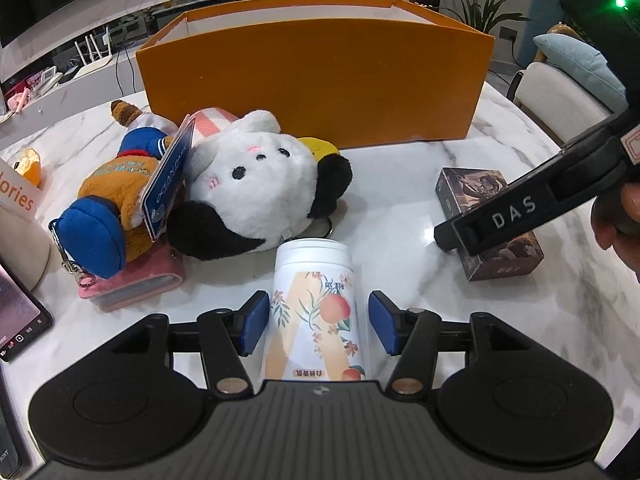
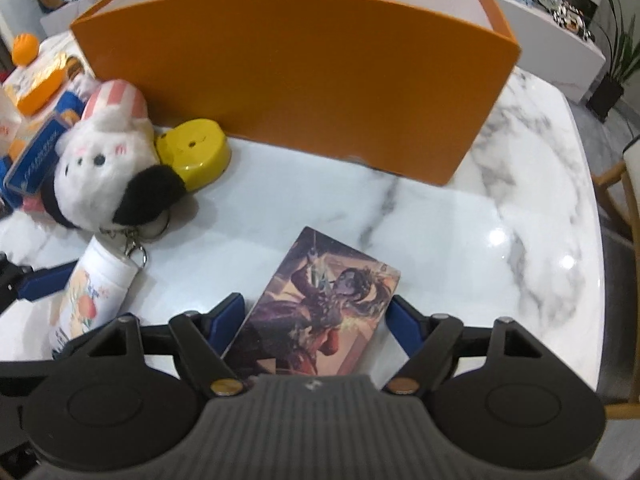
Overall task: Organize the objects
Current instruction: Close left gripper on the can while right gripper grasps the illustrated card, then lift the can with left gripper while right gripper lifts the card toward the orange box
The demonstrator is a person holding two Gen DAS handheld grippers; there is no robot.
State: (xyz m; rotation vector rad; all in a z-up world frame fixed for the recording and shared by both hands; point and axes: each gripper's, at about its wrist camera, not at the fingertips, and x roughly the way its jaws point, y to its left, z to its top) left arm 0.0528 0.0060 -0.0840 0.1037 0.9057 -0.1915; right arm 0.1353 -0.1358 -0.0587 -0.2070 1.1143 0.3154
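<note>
Landmark: orange box (image 1: 316, 76), open-topped, standing at the back of the white marble counter (image 1: 400, 208).

Left gripper (image 1: 316, 322): jaws apart, 1 blue pad on each side of the white bottle (image 1: 314, 304) printed with peaches. The bottle lies on its side on the counter in front of the orange box, cap end toward the box. A visible gap shows between each pad and the bottle wall, so the pads do not press on it; the bottle rests on the counter, not lifted.

Right gripper (image 2: 318, 322): jaws apart, straddling the illustrated card box (image 2: 320, 312), which lies flat on the counter in front of the right half of the orange box and well apart from it. The left pad sits just beside the box's long edge; the right pad is near its far corner. Contact cannot be told for certain; the box appears to lie free.

Between the bottle and the orange box: black-and-white plush (image 1: 256, 184), lying against a yellow round case (image 2: 194, 152) that sits just beside the box's front wall. Left of the plush: brown plush in blue clothes (image 1: 116, 196) with a blue tag, lying on a pink pouch (image 1: 136, 284).

A keyring (image 2: 138, 248) from the plush touches the bottle's cap.
</note>
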